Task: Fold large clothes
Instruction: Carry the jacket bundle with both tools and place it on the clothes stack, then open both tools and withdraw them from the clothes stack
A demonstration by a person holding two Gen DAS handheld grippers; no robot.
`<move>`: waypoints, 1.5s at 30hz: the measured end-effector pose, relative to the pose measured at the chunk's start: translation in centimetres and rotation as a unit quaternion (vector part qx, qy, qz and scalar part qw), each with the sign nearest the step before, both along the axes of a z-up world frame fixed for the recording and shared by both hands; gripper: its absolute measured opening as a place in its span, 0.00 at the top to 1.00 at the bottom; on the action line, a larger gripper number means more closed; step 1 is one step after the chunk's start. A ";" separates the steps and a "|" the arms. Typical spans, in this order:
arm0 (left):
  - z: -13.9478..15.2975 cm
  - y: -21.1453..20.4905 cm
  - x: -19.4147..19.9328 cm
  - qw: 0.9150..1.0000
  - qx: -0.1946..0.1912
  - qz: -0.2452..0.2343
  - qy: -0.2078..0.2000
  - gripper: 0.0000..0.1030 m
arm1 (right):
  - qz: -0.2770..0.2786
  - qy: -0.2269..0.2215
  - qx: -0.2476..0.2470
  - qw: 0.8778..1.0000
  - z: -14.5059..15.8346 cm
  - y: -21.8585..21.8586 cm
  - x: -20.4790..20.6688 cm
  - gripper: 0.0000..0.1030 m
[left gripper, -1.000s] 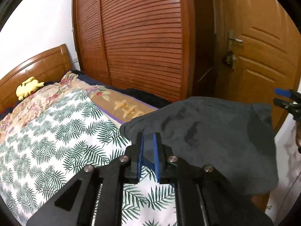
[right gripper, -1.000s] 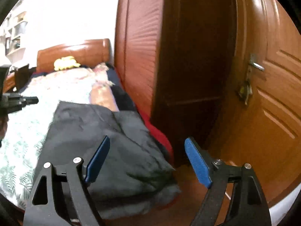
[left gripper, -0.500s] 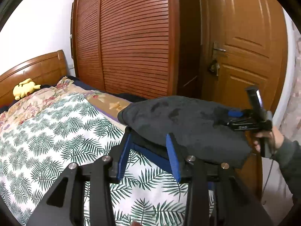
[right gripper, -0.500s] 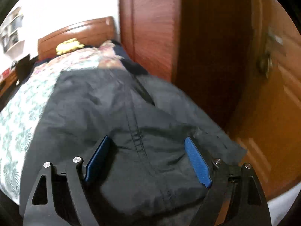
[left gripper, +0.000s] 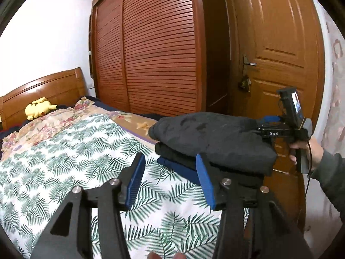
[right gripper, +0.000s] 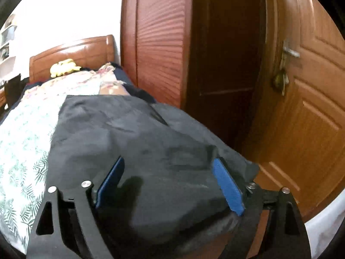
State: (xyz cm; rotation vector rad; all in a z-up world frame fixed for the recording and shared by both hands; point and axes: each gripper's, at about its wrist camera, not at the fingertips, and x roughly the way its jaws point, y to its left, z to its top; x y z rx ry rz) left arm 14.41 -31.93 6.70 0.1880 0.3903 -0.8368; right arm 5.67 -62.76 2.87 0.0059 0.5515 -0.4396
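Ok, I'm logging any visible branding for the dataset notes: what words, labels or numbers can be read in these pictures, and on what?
"DAS" in white letters, on the black body of the right gripper, seen from the left wrist view.
The small lit screen mounted above it shows a picture, too small to read.
Nothing else bears readable text.

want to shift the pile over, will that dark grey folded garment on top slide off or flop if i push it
Likely floppy: the dark grey garment sags over the stack's edge, so it would probably bend rather than move stiffly. It rests loosely on the black and blue folded layers, so a push may slide it off them.
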 end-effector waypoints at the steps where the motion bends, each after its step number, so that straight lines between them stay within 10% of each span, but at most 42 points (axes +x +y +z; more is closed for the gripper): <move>1: -0.1 0.6 -0.2 1.000 0.001 0.004 0.000 0.53 | 0.004 -0.002 -0.008 1.000 0.4 1.1 0.2 0.13; 12: -4.3 7.2 0.7 0.995 0.016 0.094 0.028 0.53 | 0.129 -0.025 -0.002 0.991 0.2 14.1 3.7 0.12; 27: -10.8 19.7 0.7 0.961 0.030 0.260 0.089 0.53 | 0.288 0.017 0.058 0.956 -8.3 31.6 8.0 0.11; 36: -10.9 27.2 -2.6 0.928 0.015 0.364 0.074 0.53 | 0.339 -0.007 0.091 0.936 -7.6 38.2 6.4 0.11; 45: -8.5 30.3 -6.2 0.917 0.010 0.398 0.036 0.53 | 0.340 -0.048 0.107 0.933 -4.8 40.6 3.8 0.11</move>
